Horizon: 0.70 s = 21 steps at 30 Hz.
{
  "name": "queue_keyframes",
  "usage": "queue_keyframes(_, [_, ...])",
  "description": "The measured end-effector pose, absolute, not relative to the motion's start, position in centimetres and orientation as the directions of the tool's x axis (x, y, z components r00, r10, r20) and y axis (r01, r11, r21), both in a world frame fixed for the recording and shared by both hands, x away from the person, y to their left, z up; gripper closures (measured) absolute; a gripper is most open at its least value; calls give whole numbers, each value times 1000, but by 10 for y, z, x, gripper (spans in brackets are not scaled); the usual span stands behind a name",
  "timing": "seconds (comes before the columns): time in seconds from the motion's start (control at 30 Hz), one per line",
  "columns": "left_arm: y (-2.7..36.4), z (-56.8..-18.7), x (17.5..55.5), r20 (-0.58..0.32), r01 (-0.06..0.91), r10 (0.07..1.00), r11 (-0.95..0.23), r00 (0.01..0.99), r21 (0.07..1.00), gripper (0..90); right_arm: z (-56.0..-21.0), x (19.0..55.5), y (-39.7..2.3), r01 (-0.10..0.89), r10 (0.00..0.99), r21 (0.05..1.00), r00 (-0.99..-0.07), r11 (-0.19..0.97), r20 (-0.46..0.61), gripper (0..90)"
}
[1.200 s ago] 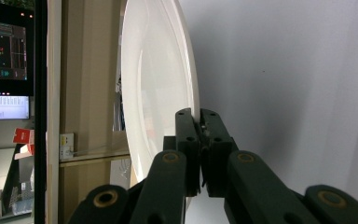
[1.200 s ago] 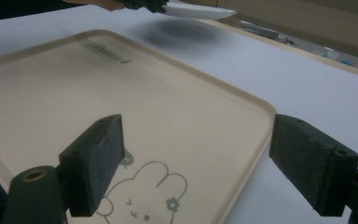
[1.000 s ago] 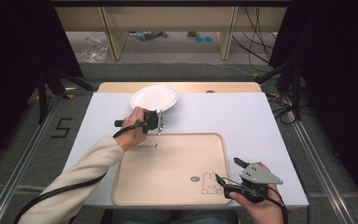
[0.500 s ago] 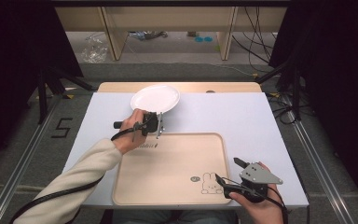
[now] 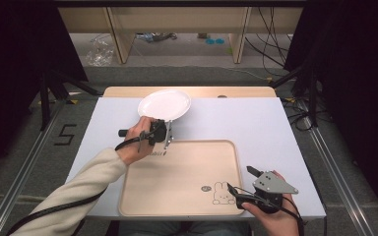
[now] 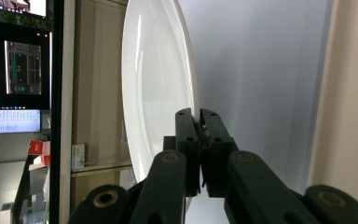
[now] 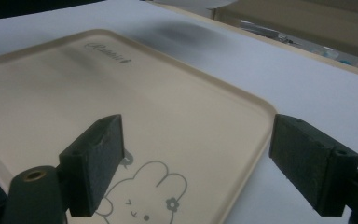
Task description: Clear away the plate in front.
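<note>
- Nearest the person, at the table's right front corner, the right gripper (image 5: 240,181) rests in a hand, its jaws spread wide with nothing between them; in the right gripper view the two black pads (image 7: 94,164) stand well apart over the tray's corner.
- Just beside that gripper lies the beige tray (image 5: 187,167), flat on the white table (image 5: 256,123), with a rabbit drawing (image 5: 221,193) near its front right corner and a line of script at its far left edge.
- Farther off, above the tray's far left corner, the left gripper (image 5: 166,138) is held by a hand in a cream sleeve (image 5: 74,189).
- Its jaws are clenched on the near rim of the white plate (image 5: 164,103); in the left gripper view the pads meet around the plate's thin edge (image 6: 186,93).
- That plate sits at the table's far side, beyond the tray, its near rim in the grip.
- Behind the table are wooden shelf frames (image 5: 123,34) and loose cables on the floor.
</note>
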<state>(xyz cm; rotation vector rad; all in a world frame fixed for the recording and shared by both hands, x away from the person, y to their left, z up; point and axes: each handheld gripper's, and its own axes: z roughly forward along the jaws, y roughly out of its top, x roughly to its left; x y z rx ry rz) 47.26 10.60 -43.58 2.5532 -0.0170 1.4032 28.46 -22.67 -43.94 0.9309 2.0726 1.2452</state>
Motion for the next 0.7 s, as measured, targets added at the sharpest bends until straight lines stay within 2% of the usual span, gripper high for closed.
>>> queue_keyframes(0.7, [107,-426,452,842,-141,88,-972,532,190,871,-440,284,-226,290,786,900,-612,326,-88,190])
